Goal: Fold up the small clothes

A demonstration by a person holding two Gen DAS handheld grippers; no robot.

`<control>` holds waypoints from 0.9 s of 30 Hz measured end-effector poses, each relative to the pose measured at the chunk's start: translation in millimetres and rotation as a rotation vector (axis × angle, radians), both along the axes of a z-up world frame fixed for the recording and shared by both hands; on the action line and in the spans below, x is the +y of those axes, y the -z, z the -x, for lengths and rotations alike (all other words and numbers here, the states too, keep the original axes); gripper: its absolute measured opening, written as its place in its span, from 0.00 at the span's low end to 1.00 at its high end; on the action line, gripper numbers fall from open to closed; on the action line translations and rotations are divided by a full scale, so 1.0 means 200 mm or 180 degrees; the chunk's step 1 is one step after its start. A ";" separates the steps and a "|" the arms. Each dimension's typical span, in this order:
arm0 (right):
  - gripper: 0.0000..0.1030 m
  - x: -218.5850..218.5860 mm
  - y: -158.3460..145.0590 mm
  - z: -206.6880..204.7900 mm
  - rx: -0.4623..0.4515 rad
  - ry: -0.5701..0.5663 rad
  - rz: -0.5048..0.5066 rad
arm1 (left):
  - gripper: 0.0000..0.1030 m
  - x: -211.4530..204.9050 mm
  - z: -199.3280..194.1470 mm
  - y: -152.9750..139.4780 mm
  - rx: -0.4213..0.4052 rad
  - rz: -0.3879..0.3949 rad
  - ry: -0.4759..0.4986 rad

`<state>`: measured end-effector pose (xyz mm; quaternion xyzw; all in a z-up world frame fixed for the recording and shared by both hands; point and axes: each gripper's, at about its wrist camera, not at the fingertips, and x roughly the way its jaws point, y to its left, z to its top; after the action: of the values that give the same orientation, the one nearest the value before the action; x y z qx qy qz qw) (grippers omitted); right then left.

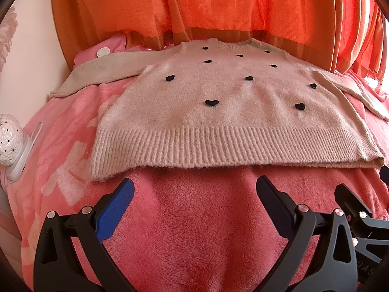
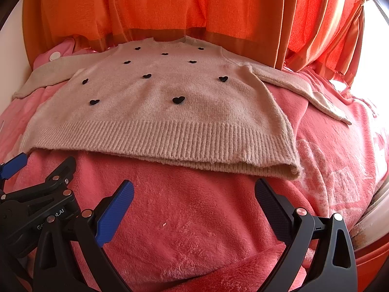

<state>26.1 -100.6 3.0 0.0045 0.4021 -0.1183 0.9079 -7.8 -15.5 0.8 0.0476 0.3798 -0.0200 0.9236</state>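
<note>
Orange curtains [image 1: 194, 4] filled the whole back, and a fuzzy pink blanket [image 1: 194, 219] covered the surface under everything. On it, a beige knit sweater [image 1: 218, 102] with little black hearts [image 1: 211, 102] was laid flat, face up, both sleeves spread out sideways, ribbed hem nearest the cameras. Both tools hung just short of that hem, not touching it: the left gripper [image 1: 194, 189] had its jaws spread wide with nothing between them, same deal for the right gripper [image 2: 194, 189]. A white perforated lamp-looking thing [image 1: 9, 138] sat off at the left edge.
</note>
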 end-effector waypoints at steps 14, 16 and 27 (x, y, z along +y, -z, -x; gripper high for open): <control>0.94 0.00 0.00 0.00 -0.0003 0.0001 0.0000 | 0.95 0.00 0.01 0.00 -0.0007 -0.0007 -0.0001; 0.94 0.00 0.00 0.00 -0.0003 0.0001 0.0002 | 0.95 0.00 0.00 0.00 -0.0006 -0.0009 -0.0001; 0.94 0.00 0.00 0.00 -0.0007 0.0002 0.0004 | 0.95 0.01 0.00 0.00 -0.0005 -0.0008 0.0002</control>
<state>26.2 -99.8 2.7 0.0042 0.4011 -0.1188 0.9083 -8.4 -13.8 0.5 0.0490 0.3791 -0.0199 0.9239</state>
